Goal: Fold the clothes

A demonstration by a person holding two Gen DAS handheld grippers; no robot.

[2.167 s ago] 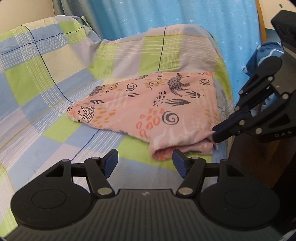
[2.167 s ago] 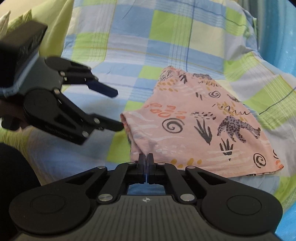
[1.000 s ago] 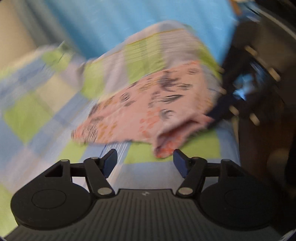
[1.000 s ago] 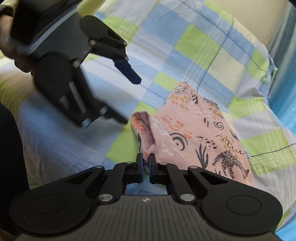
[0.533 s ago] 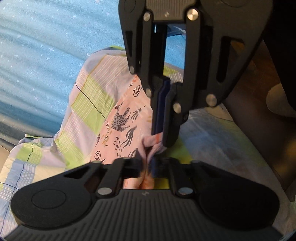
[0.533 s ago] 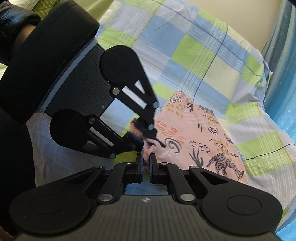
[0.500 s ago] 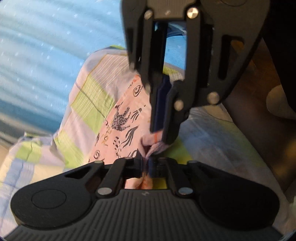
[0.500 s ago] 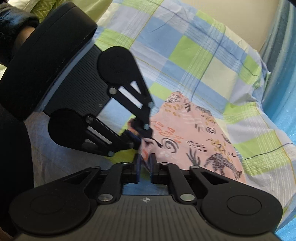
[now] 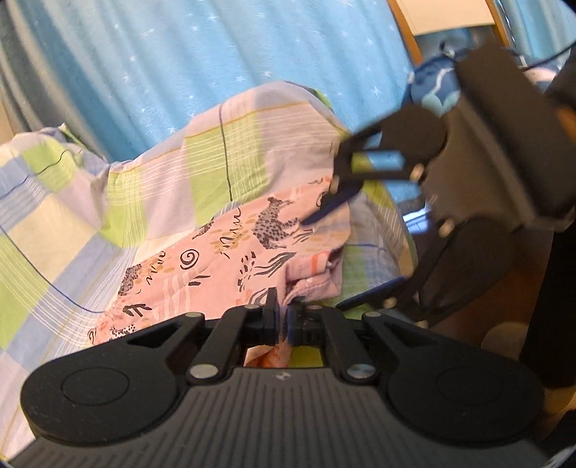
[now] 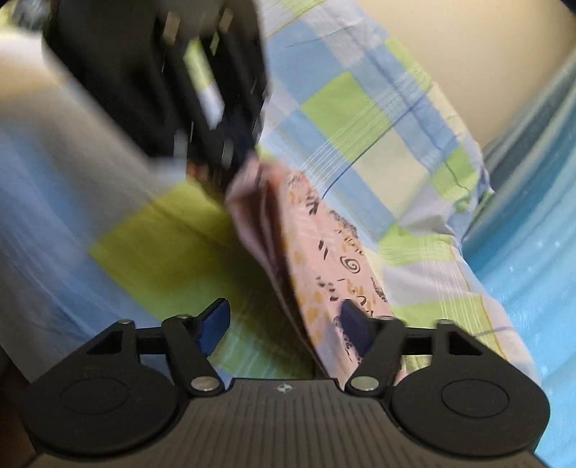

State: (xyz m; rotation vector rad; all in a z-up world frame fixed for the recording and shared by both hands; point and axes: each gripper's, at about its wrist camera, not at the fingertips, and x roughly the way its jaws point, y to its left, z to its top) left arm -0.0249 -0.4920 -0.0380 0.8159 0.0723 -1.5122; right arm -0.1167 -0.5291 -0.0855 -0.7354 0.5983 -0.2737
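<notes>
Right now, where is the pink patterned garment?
The pink garment lies on the checked bedspread below the blue curtain. The left tongs pinch its near corner, low in the left wrist view.

- The place is a home, most likely a bedroom or a living room with a covered sofa or bed.
- A soft padded surface is draped in a checked cotton sheet of green, pale blue and cream squares (image 9: 201, 169), rumpled over a raised cushion or armrest.
- Behind it hangs a bright blue pleated curtain dotted with small white stars (image 9: 216, 54), with a plain cream wall (image 10: 468, 54) beside it.
- A pink printed garment with leopards and swirls (image 9: 230, 244) lies on the sheet, household laundry rather than shop stock.
- A wooden frame edge (image 9: 403, 32) and a heap of blue patterned fabric (image 9: 432, 86) show at the far side.
</notes>
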